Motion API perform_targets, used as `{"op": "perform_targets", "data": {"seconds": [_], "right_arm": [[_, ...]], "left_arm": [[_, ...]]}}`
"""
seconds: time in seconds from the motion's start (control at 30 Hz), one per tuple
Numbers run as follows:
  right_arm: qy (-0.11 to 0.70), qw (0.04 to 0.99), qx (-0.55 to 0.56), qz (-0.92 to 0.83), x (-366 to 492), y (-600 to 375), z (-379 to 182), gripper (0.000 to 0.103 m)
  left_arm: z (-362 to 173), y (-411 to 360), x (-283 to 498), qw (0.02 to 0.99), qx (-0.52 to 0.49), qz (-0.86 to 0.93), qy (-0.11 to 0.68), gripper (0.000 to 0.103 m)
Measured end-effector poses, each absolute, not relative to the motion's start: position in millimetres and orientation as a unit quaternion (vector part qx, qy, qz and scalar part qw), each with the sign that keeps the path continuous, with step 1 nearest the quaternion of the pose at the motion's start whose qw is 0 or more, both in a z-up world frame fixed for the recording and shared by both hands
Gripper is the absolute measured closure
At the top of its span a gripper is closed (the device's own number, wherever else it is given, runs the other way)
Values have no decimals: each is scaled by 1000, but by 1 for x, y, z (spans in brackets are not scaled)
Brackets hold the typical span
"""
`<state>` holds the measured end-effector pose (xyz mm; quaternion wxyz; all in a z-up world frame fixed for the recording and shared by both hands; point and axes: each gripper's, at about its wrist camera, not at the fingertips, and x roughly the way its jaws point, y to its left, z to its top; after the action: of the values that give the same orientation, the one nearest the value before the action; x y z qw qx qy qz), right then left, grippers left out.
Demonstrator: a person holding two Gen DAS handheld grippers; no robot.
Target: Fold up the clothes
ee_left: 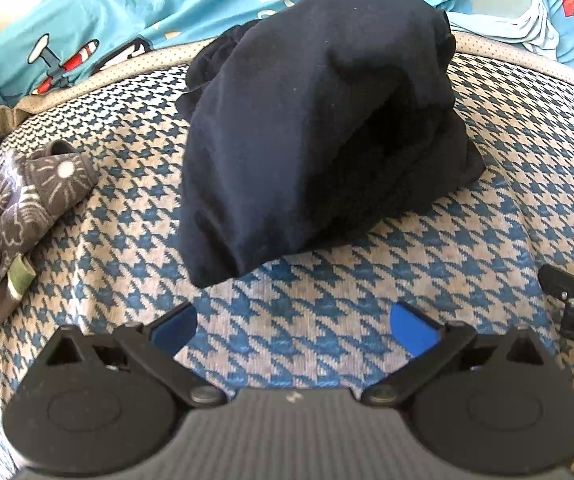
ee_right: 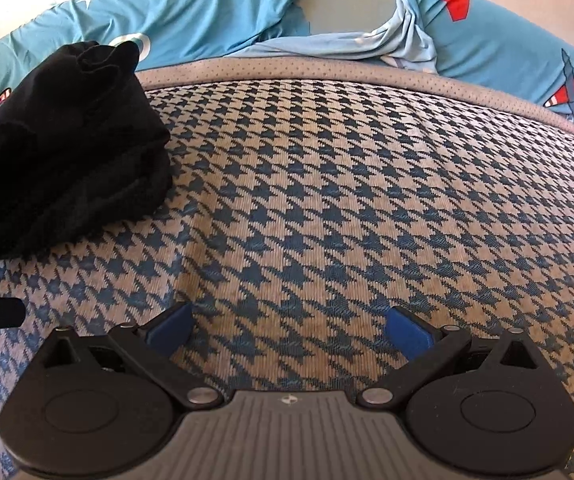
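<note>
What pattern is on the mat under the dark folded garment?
Blue-and-beige houndstooth mat, clearest in the right wrist view.

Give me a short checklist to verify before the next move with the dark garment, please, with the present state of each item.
1. Left gripper open and holding nothing: ok.
2. Right gripper open and holding nothing: ok.
3. Dark garment lies in front of the left gripper, untouched: ok.
4. Garment is folded flat and neat: not ok, it sits as a bulky, lumpy bundle.
5. Bare houndstooth cover beside the garment for spreading it: ok.
6. Patterned grey clothes lie apart from the dark garment: ok.
</note>
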<state>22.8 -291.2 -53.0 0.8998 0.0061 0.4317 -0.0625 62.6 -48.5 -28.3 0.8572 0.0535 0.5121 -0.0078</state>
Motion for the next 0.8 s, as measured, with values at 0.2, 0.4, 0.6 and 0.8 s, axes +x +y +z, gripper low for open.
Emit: {"op": "perform_targets", "data": {"seconds": [0.2,0.4,0.6,0.8], "right_arm": [[439,896,-17,-63,18,-283,-51,0],[455,888,-23,-67,19,-277,-49,0],[466,884,22,-18,9,-274,-44,0],[458,887,56,26,-9,-258,-35,0]], "left_arm": [[-26,-43,53,859,49,-3,509,0],[-21,-44,41,865,59,4,498,0],[-23,-33,20,862,27,16,505,0],[-24,-25,-3,859,15,27,510,0]]}}
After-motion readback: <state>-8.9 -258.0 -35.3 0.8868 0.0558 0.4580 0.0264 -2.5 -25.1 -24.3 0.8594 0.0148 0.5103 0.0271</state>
